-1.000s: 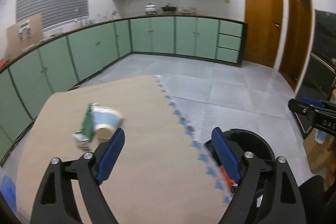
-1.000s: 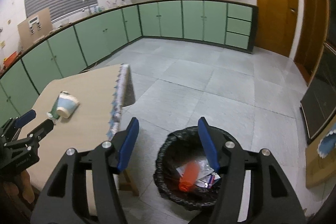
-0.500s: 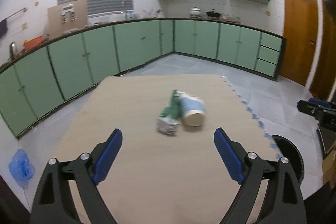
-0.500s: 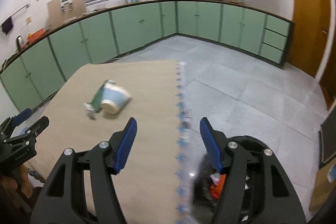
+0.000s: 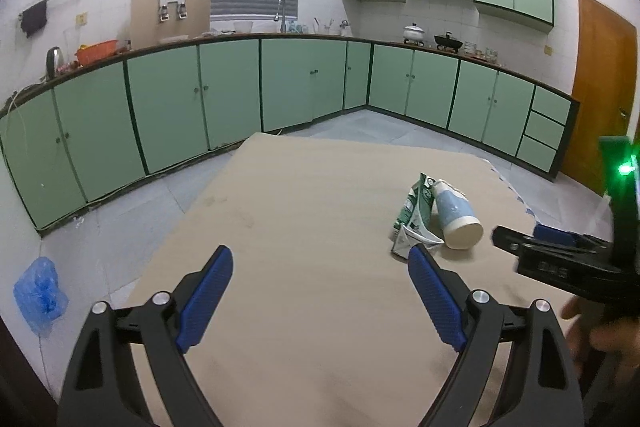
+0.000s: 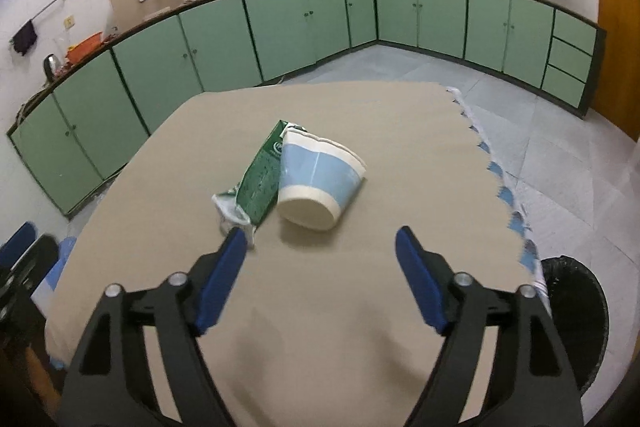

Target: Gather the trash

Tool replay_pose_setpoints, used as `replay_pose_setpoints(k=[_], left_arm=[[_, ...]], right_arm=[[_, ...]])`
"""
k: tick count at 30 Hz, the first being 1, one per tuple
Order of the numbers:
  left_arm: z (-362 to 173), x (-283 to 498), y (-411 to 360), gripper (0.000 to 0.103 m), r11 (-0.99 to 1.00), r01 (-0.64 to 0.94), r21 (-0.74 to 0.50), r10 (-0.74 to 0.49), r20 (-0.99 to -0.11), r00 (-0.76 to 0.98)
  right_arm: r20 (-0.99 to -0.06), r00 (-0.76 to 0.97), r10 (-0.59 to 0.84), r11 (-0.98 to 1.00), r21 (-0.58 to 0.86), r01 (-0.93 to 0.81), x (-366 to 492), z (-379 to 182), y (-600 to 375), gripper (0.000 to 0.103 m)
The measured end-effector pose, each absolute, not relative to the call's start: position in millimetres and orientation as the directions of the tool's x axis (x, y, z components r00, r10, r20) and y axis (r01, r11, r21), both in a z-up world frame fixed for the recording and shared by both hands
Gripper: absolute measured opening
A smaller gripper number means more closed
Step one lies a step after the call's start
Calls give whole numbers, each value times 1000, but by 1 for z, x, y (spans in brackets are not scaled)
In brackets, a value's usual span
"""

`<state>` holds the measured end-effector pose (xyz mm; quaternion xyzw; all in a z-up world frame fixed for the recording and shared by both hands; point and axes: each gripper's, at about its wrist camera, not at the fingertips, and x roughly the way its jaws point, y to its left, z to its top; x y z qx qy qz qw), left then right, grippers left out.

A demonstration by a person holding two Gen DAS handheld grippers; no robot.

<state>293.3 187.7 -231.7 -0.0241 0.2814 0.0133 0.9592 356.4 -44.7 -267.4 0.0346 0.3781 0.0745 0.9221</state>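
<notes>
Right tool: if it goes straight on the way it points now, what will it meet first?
Probably the tipped paper cup, lying straight ahead of the right tool, whose jaws are opening with nothing between them. The green wrapper lies just left of that line. Depth is uncertain.

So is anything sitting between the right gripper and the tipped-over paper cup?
Nothing visible. Bare table lies between the opening right gripper and the paper cup. The green wrapper lies against the cup's left side, off that path.
</notes>
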Motion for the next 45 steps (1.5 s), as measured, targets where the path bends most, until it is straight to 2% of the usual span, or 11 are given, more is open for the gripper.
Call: replay_pose_setpoints(k=[14,16,17,32,45], left_arm=[[-245,300,198,88,998,-19,-56,-16,-555,832],[-246,302,198,88,998,-19,-55,-15,-560,829],[-247,302,198,88,998,-19,-54,-15,-562,827],[-254,324,165,88,998,42,-55,-67,-591,804],[-295,391,91,88,988,147,-40,-135,-682,719]], right_arm=[[-736,665,125,991,125,-47,415,-300,-31,79],[-750,646,142,989,137,-58,418,-305,-34,66],[-760,629,161,986,152,-69,420,-308,-35,53],[-706,681,193,979,180,-90,381,-278,-80,51],[-677,714,182,975,219,-41,367,-263,-140,51]])
